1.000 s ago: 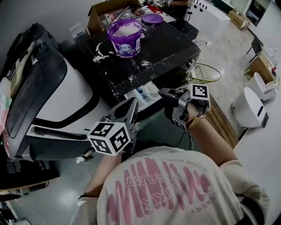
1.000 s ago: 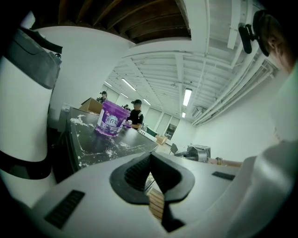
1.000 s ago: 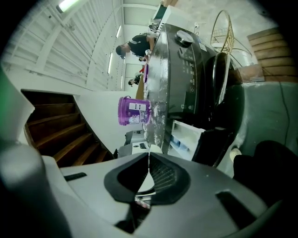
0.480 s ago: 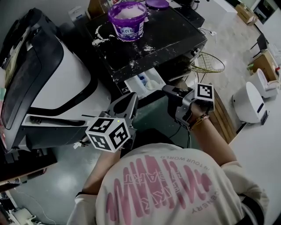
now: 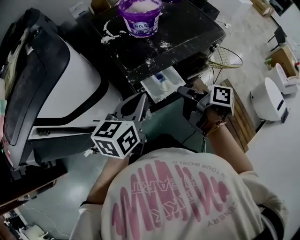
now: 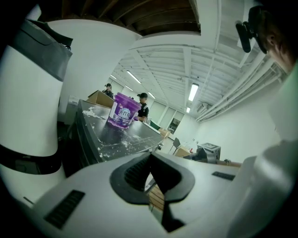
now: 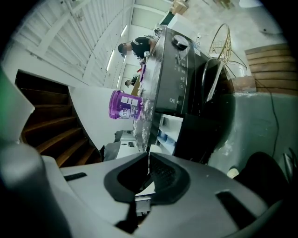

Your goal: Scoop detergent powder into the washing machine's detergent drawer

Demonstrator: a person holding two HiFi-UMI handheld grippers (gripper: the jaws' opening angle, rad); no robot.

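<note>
A purple tub of detergent powder [image 5: 139, 14] stands on the dark washer top [image 5: 187, 33], with white powder spilled around it. Below the top's front edge the white detergent drawer [image 5: 162, 83] is pulled out, showing a blue part inside. My left gripper [image 5: 142, 98] is shut and empty, just below and left of the drawer. My right gripper [image 5: 183, 91] is shut and empty too, close to the drawer's right corner. The left gripper view shows shut jaws [image 6: 150, 155] below the tub [image 6: 123, 110]. The right gripper view shows shut jaws [image 7: 148, 162] facing the drawer [image 7: 167, 132] and tub [image 7: 122, 105].
A large white and black machine [image 5: 70, 84] stands at the left. Right of the washer are a wire basket [image 5: 225, 58], a wooden pallet [image 5: 240, 117] and a white round appliance [image 5: 272, 98]. Two people [image 6: 142, 104] stand far behind the washer.
The head view has drifted, so the washer and tub sit higher in frame. Both grippers stay shut and keep near the drawer's front, the right one a little higher.
</note>
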